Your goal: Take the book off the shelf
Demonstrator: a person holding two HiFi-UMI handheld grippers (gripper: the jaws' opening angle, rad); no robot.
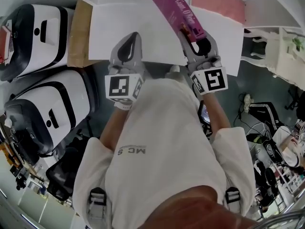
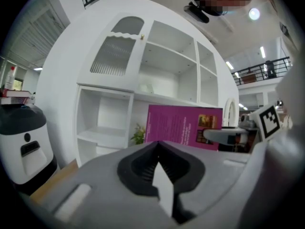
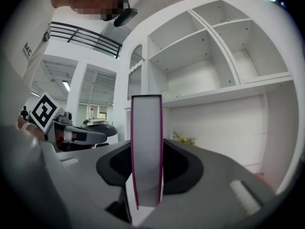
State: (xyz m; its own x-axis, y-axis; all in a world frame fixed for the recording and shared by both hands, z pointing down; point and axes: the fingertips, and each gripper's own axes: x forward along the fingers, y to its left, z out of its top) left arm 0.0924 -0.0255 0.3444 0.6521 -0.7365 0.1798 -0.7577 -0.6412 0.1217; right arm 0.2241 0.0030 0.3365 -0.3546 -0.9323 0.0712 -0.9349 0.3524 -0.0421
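Note:
A magenta book [image 1: 174, 8] with white page edges [image 3: 147, 147] is clamped upright between the jaws of my right gripper [image 1: 191, 36], held out in front of the white shelf unit [image 3: 224, 56]. In the left gripper view the book's back cover [image 2: 183, 125] shows in front of the shelf's lower bays [image 2: 102, 123], with the right gripper [image 2: 226, 135] on its right edge. My left gripper [image 1: 134, 36] is to the left of the book, apart from it. Its jaws meet at the tip with nothing between them [image 2: 157, 146].
Two white and black machines [image 1: 45, 111] [image 1: 33, 32] stand at the left, next to a wooden board [image 1: 78, 32]. A small plant [image 2: 138, 133] sits on a lower shelf. The upper bays [image 3: 190, 46] hold nothing. A white chair [image 1: 281, 49] stands at the right.

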